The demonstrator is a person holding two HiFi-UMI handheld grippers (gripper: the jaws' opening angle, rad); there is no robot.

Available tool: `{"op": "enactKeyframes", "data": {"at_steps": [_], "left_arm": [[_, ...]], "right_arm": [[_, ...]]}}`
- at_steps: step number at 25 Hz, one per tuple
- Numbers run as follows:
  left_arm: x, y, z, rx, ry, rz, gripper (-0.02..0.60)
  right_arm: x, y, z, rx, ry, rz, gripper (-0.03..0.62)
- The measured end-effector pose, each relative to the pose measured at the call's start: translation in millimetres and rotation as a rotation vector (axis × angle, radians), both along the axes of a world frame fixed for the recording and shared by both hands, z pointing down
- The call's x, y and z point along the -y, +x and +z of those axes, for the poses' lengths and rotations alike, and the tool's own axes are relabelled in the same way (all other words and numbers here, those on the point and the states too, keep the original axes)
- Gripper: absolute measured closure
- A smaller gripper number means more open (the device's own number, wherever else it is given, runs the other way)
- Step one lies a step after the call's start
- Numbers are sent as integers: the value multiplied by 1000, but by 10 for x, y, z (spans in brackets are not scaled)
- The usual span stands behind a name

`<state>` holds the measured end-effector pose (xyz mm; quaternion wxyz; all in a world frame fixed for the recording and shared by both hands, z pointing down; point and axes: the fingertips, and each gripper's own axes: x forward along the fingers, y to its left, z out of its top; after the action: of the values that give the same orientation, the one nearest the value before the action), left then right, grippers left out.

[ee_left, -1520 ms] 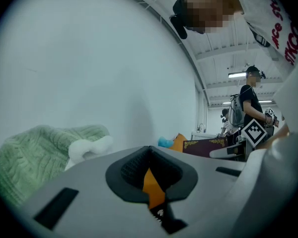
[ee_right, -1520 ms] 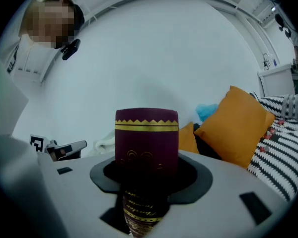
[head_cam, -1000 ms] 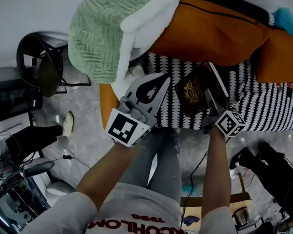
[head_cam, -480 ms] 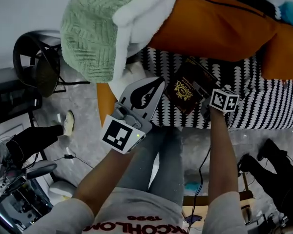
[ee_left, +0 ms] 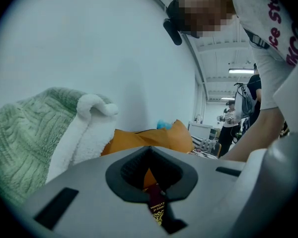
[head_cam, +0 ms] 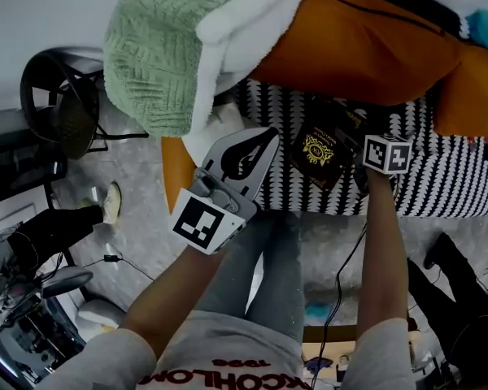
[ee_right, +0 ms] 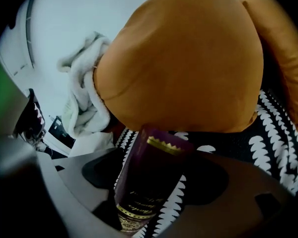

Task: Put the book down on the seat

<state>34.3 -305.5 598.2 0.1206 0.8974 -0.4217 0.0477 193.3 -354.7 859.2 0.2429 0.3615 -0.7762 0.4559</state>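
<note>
I'm at the release. My right gripper (ee_right: pixel 154 187) is opening its jaws, and the book (head_cam: pixel 321 151) stands loose between them. It rests on the black-and-white seat (head_cam: pixel 439 177) in the middle of the frame, just below the orange cushion (head_cam: pixel 358 47). Next I'd draw straight back without tipping it. My left gripper (head_cam: pixel 264 140), left of the book, is closed and holds nothing. I see no box or bin.

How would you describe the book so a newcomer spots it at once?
Start at the seat with the black-and-white patterned cover, in front of the big orange cushion. On it sits a dark maroon book with a gold emblem, between the opening jaws of the right hand-held gripper. Nothing else there is dark maroon with gold print.
</note>
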Motion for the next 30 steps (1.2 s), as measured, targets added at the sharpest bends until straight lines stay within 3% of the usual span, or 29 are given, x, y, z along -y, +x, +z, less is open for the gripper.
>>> {"op": "enactKeyframes", "data": {"at_steps": [2,9,10,12,14,15,22,30], "left_arm": [[48,-16,13,5,-2,-3,566],[40,-93,80,-27,-21,-16,566],[42,-91,61,-30,-21,-16,565],[61,-81,20,-34,-19,-13,565],[80,-68,-4,-38,-17,-11,566],[87,-63,-13,-43,-18,-10,566],[138,-25,-187,-44,7,-17,565],[262,-71,-588,-27,66,-23,566]], "right_arm": [[95,72,-94,4,8,6,232],[237,407,-265,-164,172,72,238],[226,414,-302,-173,188,80,270],[230,446,-398,-195,239,113,451],[237,463,-488,-189,285,158,540],[238,459,-534,-177,309,179,553],[199,496,-1014,-164,499,285,566],[125,662,-1978,-145,648,329,568]]}}
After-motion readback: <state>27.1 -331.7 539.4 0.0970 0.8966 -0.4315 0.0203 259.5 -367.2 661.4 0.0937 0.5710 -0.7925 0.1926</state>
